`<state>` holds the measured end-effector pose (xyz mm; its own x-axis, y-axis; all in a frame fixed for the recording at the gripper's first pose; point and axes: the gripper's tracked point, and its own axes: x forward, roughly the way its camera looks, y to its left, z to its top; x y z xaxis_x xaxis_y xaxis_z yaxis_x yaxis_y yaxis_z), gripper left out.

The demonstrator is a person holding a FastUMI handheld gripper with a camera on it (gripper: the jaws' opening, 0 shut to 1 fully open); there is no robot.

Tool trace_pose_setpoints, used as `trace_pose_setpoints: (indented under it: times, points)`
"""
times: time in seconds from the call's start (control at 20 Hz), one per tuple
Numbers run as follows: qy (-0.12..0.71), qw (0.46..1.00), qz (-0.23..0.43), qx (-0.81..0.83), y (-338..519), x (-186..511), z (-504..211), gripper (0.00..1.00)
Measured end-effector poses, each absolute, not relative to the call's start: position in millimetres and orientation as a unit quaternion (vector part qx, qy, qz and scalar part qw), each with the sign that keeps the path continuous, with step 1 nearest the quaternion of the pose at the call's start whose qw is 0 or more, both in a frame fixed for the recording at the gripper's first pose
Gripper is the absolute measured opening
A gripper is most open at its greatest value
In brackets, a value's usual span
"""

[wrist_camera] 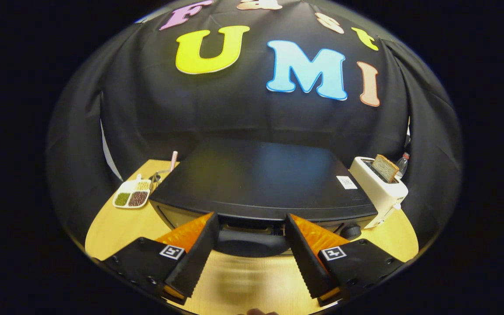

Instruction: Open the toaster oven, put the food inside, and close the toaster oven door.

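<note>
Jaws gaped empty before black boxy toaster oven (260, 179); white bread-loaded toaster (381, 188) beside it, divided white dish (131, 194) opposite, on wooden desk (116, 227).

Oven (260, 179) sits mid-table (116, 227); dish (132, 194) to its left, toaster (381, 192) right, gripper (252, 227) fingers spread before it.

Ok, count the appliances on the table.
2. The black toaster oven sits just ahead of the open gripper, fingers apart at its front edge. The white toaster with bread stands beside it. Others may hide behind the oven.
</note>
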<state>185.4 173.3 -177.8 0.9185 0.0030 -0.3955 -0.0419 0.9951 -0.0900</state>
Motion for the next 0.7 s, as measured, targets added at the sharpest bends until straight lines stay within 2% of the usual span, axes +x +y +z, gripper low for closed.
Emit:
trace_pose_setpoints:
  times: [0.7]
  points:
    - [0.248,0.968,0.034,-0.031,173,165,-189,0.96]
